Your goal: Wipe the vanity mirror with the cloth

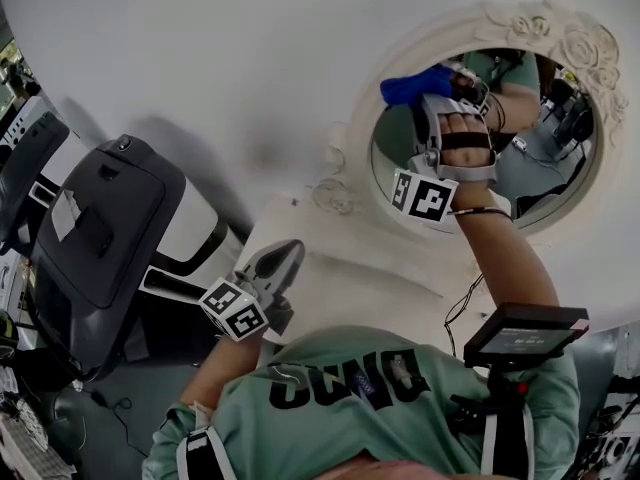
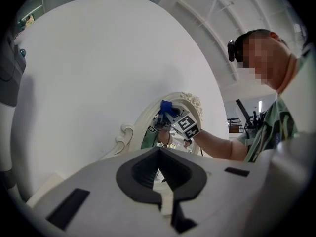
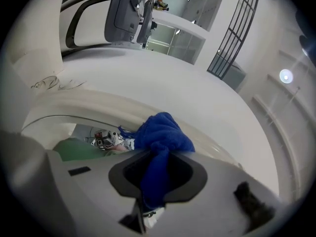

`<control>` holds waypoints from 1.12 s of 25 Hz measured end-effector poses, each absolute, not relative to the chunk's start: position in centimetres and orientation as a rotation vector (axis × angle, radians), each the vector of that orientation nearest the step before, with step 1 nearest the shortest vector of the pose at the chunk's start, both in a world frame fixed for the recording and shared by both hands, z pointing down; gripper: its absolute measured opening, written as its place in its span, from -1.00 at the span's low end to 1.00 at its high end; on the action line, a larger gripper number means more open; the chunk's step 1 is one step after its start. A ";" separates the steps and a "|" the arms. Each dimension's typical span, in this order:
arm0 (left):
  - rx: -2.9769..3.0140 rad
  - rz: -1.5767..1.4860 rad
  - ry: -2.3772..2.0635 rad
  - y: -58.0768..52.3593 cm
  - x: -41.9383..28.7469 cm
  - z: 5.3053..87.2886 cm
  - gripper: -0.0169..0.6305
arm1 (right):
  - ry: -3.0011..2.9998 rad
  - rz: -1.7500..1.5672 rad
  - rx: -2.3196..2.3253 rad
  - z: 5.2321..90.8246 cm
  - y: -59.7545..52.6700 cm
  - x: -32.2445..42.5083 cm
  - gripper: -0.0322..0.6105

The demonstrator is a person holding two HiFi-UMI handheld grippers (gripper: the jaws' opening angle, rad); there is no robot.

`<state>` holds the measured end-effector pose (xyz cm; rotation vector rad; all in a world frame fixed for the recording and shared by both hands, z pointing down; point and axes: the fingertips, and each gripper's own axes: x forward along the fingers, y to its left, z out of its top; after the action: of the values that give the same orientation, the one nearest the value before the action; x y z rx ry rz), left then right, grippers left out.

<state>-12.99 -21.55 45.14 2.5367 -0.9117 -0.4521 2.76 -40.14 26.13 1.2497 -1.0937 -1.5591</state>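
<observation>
Dark print on the person's green shirt (image 1: pixel 345 383) reads perhaps "DUNO", the left gripper (image 1: pixel 285 256) hangs low with jaws together and empty, and the right gripper (image 1: pixel 438 86) clamps the one blue cloth (image 1: pixel 410 86), bunched and lying leftward at the upper-left edge of the single oval vanity mirror (image 1: pixel 545 173).

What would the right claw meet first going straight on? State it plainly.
The blue cloth it grips would likely press the mirror glass beside the white frame; depth is unclear.
</observation>
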 end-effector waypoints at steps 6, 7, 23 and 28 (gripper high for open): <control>2.497 -0.420 -0.904 -21.7 -12.4 46.2 -0.92 | -1.146 -1.554 1.081 34.1 -40.3 1.0 -0.70; 2.483 -0.410 -0.902 -21.5 -12.4 46.5 -0.92 | -1.157 -1.542 1.045 36.1 -40.1 1.0 -0.70; 2.421 -0.368 -0.906 -20.1 -13.6 49.5 -0.92 | -1.367 -1.154 0.629 58.5 -37.3 5.1 -0.71; 2.485 -0.409 -0.914 -19.8 -13.5 46.7 -0.92 | -1.422 -1.292 0.839 46.0 -35.6 3.7 -0.71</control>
<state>-13.50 -19.76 46.75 2.4849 -0.9140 -0.4092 3.65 -35.59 45.96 0.8390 -1.4219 -1.2918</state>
